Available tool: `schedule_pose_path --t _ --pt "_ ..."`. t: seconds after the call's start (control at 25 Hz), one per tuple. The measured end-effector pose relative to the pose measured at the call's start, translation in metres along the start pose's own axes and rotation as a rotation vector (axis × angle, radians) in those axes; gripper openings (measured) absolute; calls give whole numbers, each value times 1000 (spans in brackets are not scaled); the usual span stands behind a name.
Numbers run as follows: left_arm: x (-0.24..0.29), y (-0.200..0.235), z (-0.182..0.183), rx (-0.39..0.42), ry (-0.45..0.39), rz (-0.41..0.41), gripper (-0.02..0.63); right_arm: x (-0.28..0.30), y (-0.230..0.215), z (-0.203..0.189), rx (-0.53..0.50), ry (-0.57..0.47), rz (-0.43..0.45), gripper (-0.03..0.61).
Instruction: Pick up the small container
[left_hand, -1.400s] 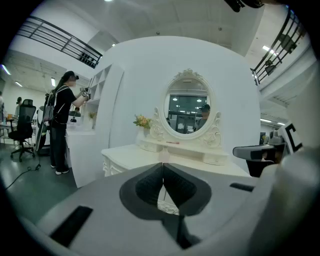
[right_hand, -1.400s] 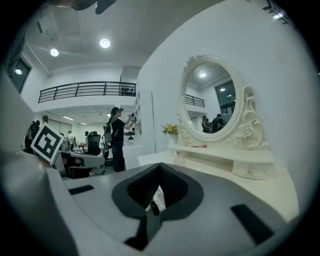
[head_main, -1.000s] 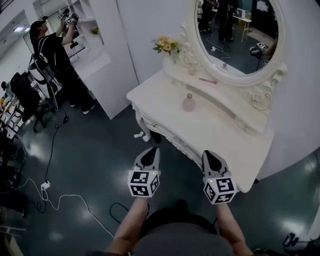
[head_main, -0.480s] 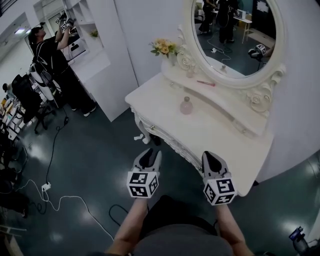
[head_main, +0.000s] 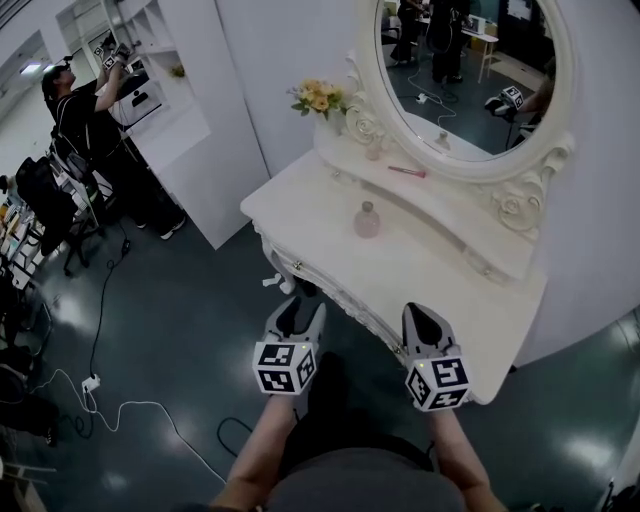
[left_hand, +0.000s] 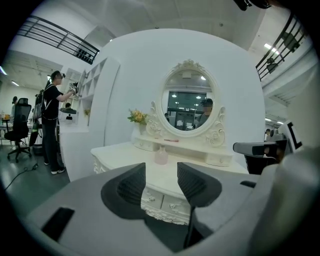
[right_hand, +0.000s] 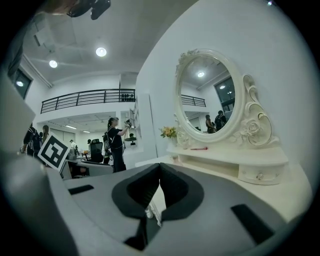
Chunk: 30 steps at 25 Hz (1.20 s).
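The small container, a pale pink bottle (head_main: 367, 220) with a stopper, stands upright in the middle of the white dressing table (head_main: 420, 270). In the left gripper view the bottle (left_hand: 161, 155) shows straight ahead, well beyond the jaws. My left gripper (head_main: 298, 304) hovers over the floor just short of the table's front edge. Its jaws are opening and nothing is between them (left_hand: 161, 169). My right gripper (head_main: 419, 310) is level with it at the table's front edge. The right gripper (right_hand: 160, 169) is shut and holds nothing.
An oval mirror (head_main: 470, 70) in a carved frame rises behind the table. On its raised shelf lie a pink stick (head_main: 406, 171) and a vase of flowers (head_main: 316, 98). A person (head_main: 85, 120) works at white shelves far left. Cables (head_main: 120, 405) cross the dark floor.
The left jaws have gone from shut to apart. The view has shifted a little, so the table and bottle sit slightly further left. The right gripper looks the same.
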<state>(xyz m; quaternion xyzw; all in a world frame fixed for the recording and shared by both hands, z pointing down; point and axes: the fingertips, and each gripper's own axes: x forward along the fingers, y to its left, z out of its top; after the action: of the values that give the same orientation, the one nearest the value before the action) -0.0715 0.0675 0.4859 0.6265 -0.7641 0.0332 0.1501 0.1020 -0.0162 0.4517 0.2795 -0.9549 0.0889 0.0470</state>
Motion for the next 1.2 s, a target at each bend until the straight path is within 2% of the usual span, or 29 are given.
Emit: schedule_pose_path --t 0.56,0.84,1.2 --pt "108 44 19 -4 39 -70 216 90 -37 3 12 55 -92 5" --pt "163 61 29 23 76 -154 236 133 -54 -1 41 93 -178 3" --pt "230 62 45 53 96 -311 247 162 -76 11 67 76 -334 5"
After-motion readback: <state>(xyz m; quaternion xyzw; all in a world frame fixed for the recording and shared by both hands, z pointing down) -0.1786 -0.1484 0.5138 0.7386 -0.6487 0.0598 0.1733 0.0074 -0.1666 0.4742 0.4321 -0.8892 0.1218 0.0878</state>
